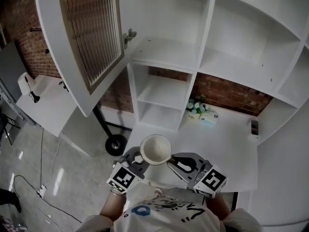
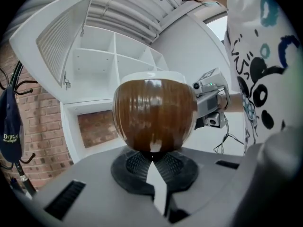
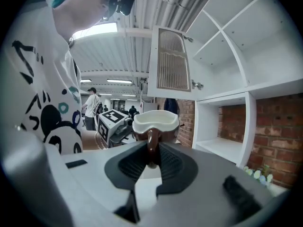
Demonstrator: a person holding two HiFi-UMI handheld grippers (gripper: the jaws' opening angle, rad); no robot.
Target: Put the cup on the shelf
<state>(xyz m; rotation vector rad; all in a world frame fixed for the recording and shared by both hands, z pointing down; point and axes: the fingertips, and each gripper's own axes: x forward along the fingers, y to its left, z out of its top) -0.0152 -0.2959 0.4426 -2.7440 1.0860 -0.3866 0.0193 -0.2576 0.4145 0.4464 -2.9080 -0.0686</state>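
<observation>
A cup, brown outside and white inside, hangs upright above the white desk's near edge between my two grippers. My right gripper is shut on its brown handle, with the cup just beyond the pads. My left gripper comes in from the other side. Its jaws are together and their tips sit at the base of the cup; I cannot tell if they touch it. The white shelf unit stands ahead with bare compartments.
An open cupboard door with a ribbed pane juts out at upper left. On the desk by the brick wall are a small flower pot, a box and a dark object. A round stand base sits on the floor at left.
</observation>
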